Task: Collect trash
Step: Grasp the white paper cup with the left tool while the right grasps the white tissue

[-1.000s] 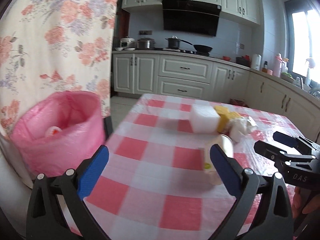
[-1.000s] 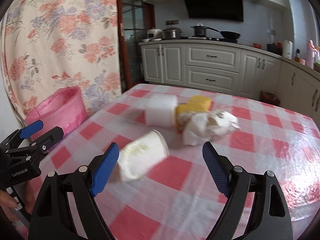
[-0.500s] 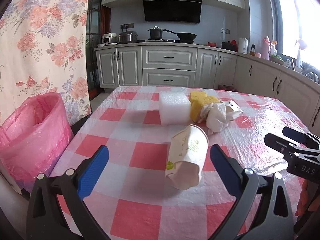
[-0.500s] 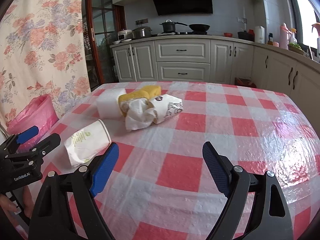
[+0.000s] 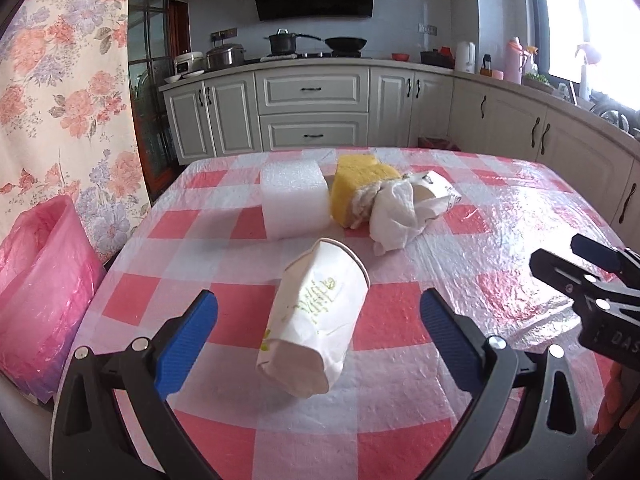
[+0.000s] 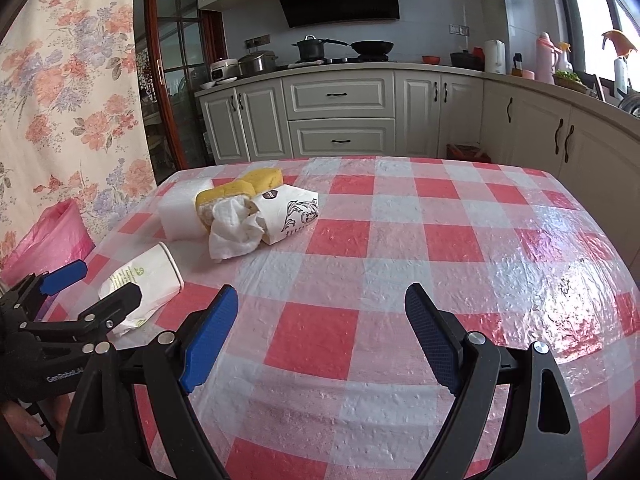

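- My left gripper (image 5: 318,322) stands wide, blue pads (image 5: 186,344) well apart; the crushed paper cup (image 5: 314,320) lies on its side between them, near the table's left edge, but neither pad touches it
- That cup has green print on its wall; open rim points far, flattened base points near, toward my camera
- My right gripper (image 6: 322,334) is also wide, with nothing between its pads, only bare checked tablecloth (image 6: 400,248)
- From the right wrist view the cup (image 6: 140,284) sits at near left, just beyond the left gripper's fingertips
- Rest of the trash is clustered farther back on the left half of the table: white foam block (image 5: 294,200), yellow sponge (image 5: 358,182) touching its right side, crumpled white tissue (image 5: 394,216) against the sponge's near right
- A second paper cup (image 6: 290,212) with dark ornamental print lies on its side behind the tissue, touching it
- Pink bin bag (image 5: 38,292) stands off the table's left edge, mouth open; I cannot see its contents from here
- Floral curtain (image 5: 60,92) hangs behind the bag
- In the left wrist view the right gripper's tips show at far right, over the cloth
- A bit of the person's hand (image 6: 24,420) shows at lower left of the right wrist view, under the left gripper's body
- Kitchen cabinets (image 6: 340,116) and stove with pots run along the far wall
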Available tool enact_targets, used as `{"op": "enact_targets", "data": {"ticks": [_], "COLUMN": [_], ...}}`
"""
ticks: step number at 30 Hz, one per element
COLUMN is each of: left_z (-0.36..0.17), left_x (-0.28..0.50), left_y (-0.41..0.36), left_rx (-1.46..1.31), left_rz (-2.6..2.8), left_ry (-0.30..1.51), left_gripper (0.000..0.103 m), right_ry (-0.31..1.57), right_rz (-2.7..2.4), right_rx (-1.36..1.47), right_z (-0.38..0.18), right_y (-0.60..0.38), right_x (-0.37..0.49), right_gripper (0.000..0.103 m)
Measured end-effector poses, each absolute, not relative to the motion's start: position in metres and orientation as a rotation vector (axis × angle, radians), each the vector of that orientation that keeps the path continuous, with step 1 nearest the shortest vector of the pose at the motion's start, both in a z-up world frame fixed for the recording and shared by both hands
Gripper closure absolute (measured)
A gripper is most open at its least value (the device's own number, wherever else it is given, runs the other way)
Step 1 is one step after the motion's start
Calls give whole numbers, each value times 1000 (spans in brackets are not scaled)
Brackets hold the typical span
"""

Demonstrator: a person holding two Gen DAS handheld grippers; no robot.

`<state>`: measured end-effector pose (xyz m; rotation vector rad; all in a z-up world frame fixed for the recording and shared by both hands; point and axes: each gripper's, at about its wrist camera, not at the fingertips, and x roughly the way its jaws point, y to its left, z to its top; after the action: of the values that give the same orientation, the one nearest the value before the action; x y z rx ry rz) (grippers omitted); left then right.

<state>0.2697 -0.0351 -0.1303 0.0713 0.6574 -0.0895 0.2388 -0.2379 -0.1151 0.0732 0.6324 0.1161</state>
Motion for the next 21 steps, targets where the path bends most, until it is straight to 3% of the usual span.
{"op": "enact_targets", "data": {"ticks": [5,12,14,21], "left_z": [-141,-153,-155,-149], "left_x": [287,306,311,305], "left_y": [-32,-23,-21,-12], "left_rx": [50,21,19,31], "left_rz": [-80,-75,-88,-102], "left_ry": [747,825,836,781], "left_gripper": [22,35,45,51], "right_ry": [642,679,689,723], "right_rz": [108,123,124,168], "right_rx": [82,75,73,111], "right_z": [-116,-120,-121,-121], "right_y": [-242,-235,-233,-216], "right_x": [242,260,267,294], "right_gripper": [22,22,22,22]}}
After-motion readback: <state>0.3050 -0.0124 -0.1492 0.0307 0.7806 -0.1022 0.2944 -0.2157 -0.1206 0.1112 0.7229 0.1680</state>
